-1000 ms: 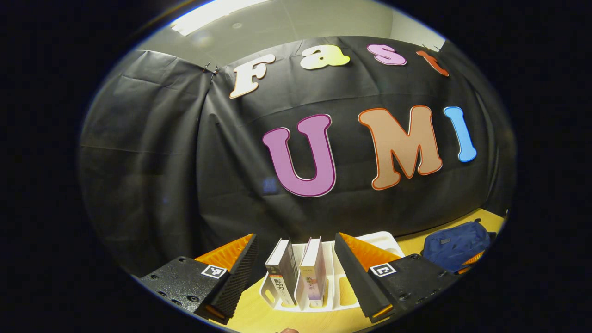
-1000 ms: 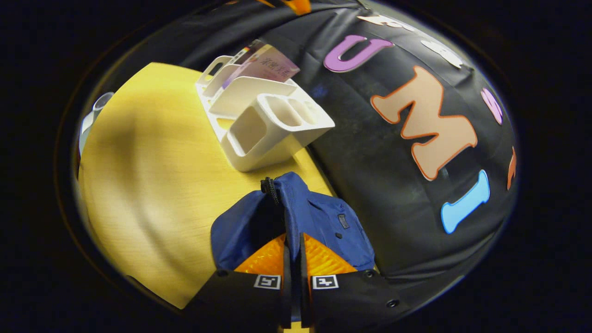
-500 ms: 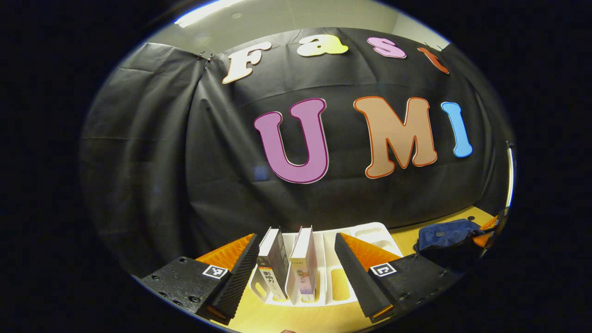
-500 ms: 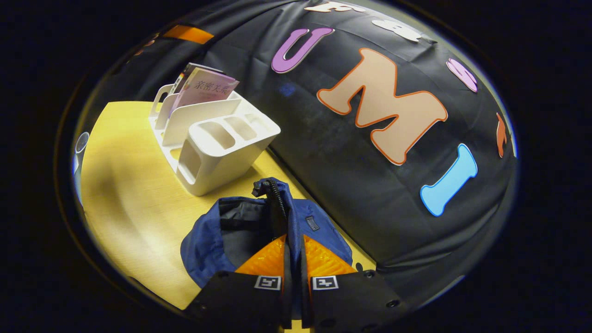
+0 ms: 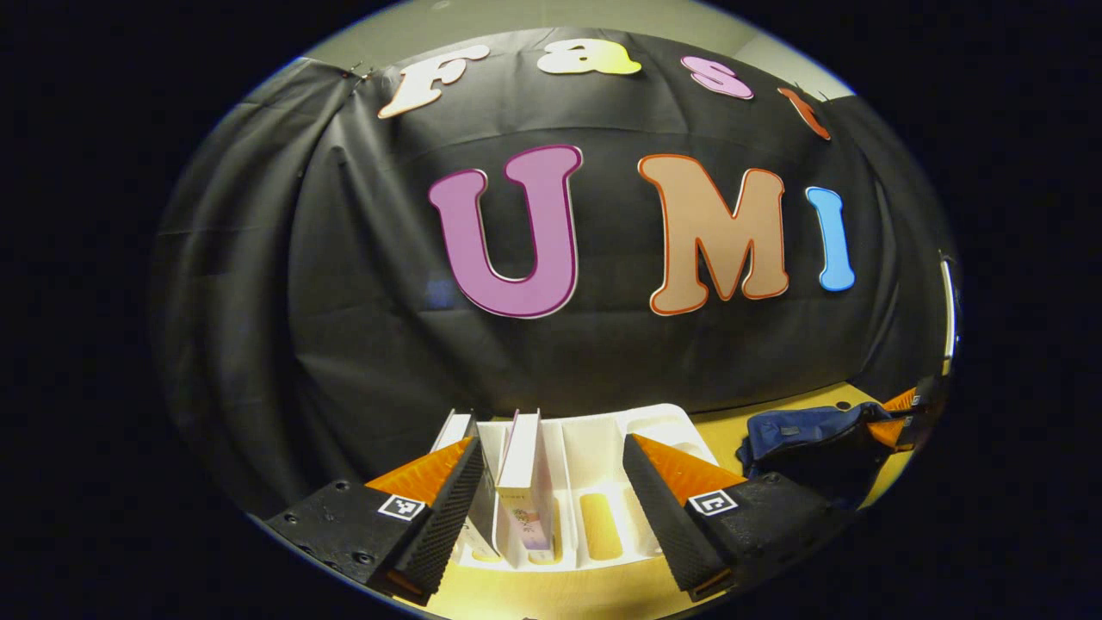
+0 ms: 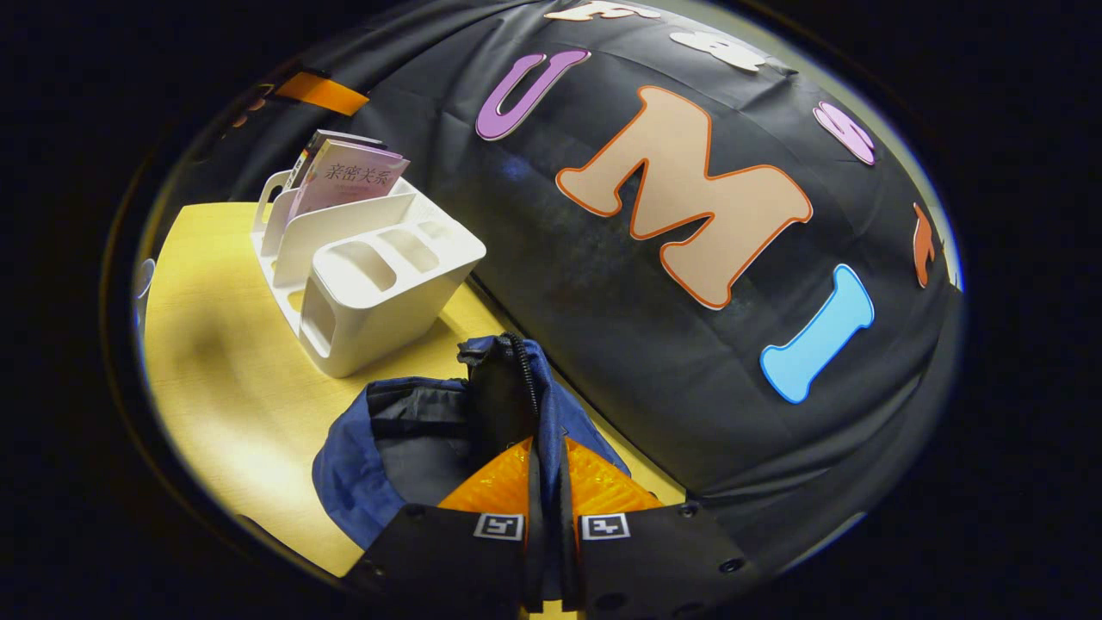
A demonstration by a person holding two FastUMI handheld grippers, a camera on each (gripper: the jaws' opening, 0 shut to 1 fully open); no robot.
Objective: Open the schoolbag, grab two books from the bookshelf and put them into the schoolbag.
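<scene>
In the left gripper view my left gripper [image 5: 551, 443] is open just in front of the white bookshelf [image 5: 641, 430]. A pale pink-covered book [image 5: 527, 478] stands upright between its fingers without touching them. A dark book [image 5: 480, 517] beside it is mostly hidden behind the left finger. The blue schoolbag [image 5: 801, 429] lies to the right. In the right gripper view my right gripper [image 6: 544, 443] is shut on the schoolbag's zipper-edged flap [image 6: 508, 379] and holds it up. The bag [image 6: 349, 456] gapes, showing its dark lining [image 6: 413, 435]. Both books [image 6: 344, 172] lean in the bookshelf [image 6: 379, 284] beyond.
Bookshelf and bag rest on a yellow wooden table [image 6: 224, 362] against the black cloth wall. The bookshelf's right-hand slots and cup compartments [image 6: 383, 263] hold nothing. The bookshelf stands close beside the bag.
My left gripper has moved in toward the bookshelf, and the pink book now stands between its fingers. My right gripper has pulled the flap up, so the bag's mouth gapes wider.
</scene>
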